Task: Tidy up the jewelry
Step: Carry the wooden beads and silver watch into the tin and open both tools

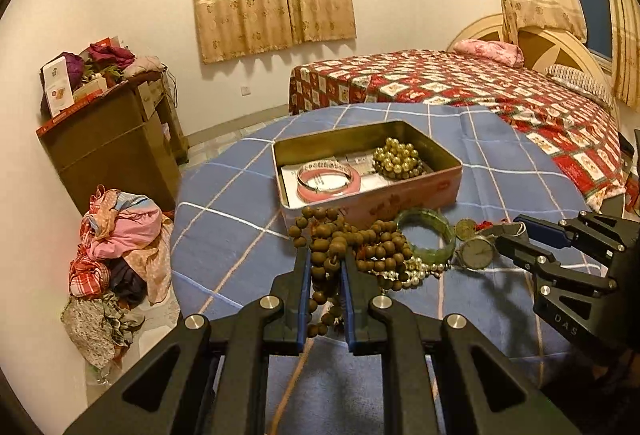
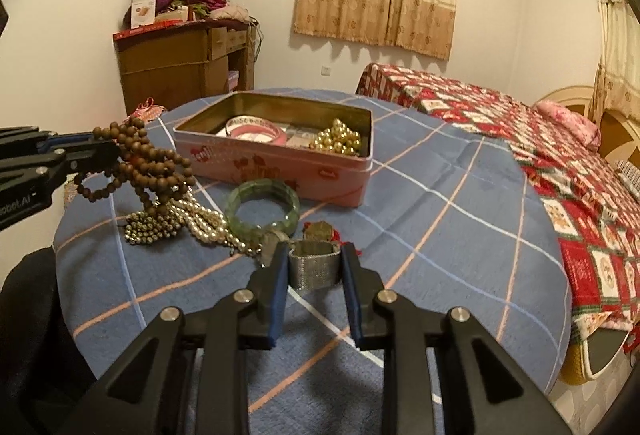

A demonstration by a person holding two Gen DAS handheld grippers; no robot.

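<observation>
My left gripper [image 1: 326, 255] tilted downward, clamped on the wooden beads [image 1: 340, 235]. At three o'clock, my right gripper [image 2: 315, 255] angled down, its narrowed fingers flanking the watch [image 2: 315, 267].

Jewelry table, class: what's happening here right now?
A person works two handheld tools. The left tool is shut on a brown bead strand, lifting it from the jewelry pile. The right tool grips a watch's mesh band. The pink tin already holds a pink bangle and gold beads.
</observation>
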